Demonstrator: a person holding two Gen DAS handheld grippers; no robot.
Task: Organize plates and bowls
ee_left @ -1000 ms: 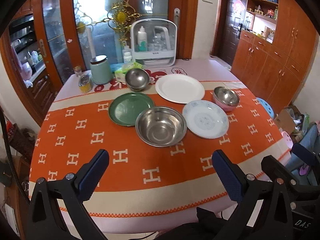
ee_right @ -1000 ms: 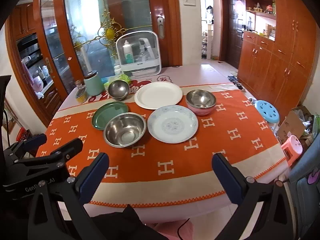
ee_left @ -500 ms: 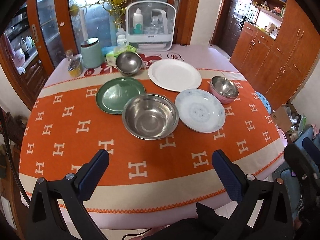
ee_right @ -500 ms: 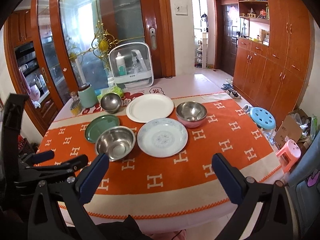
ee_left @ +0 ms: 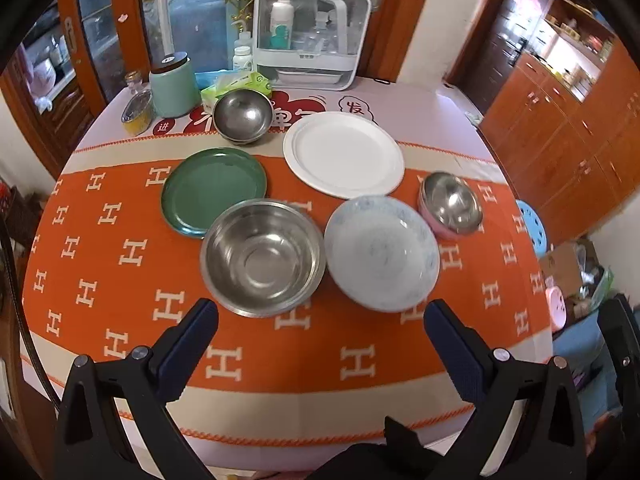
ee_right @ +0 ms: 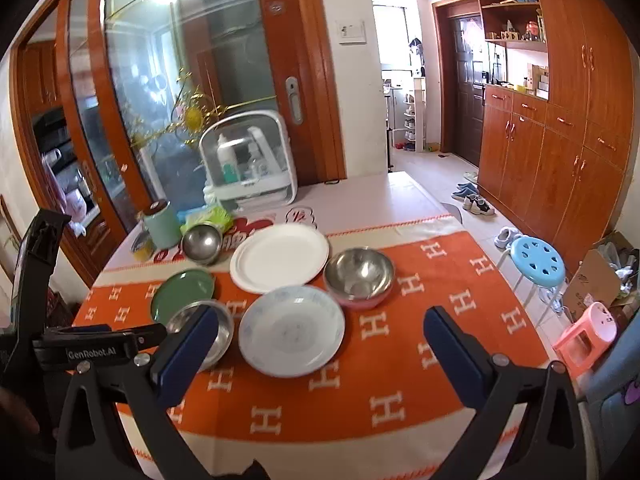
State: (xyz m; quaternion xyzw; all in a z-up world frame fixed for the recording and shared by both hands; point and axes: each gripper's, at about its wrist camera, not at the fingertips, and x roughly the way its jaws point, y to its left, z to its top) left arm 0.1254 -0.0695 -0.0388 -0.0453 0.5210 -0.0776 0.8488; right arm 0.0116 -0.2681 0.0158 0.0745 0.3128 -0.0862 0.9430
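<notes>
On the orange tablecloth lie a green plate (ee_left: 214,190), a white plate (ee_left: 343,155) and a pale blue patterned plate (ee_left: 381,253). A large steel bowl (ee_left: 262,257) sits in front of the green plate. A small steel bowl (ee_left: 242,115) stands at the back, and a steel bowl in a pink outer bowl (ee_left: 451,204) at the right. My left gripper (ee_left: 320,316) hangs open just short of the large bowl and blue plate. My right gripper (ee_right: 320,320) is open above the blue plate (ee_right: 292,330), holding nothing. The left gripper's body (ee_right: 92,346) shows at the left.
At the table's back stand a white bottle-storage case (ee_left: 312,36), a mint canister (ee_left: 174,86), a yellow-filled jar (ee_left: 138,112) and a tissue pack (ee_left: 236,84). A blue stool (ee_right: 538,262), a pink stool (ee_right: 586,336) and wooden cabinets (ee_right: 560,152) are to the right.
My left gripper has moved forward and down toward the large bowl and blue plate. My right gripper has risen and tilted up, showing more of the room. Both stay open.
</notes>
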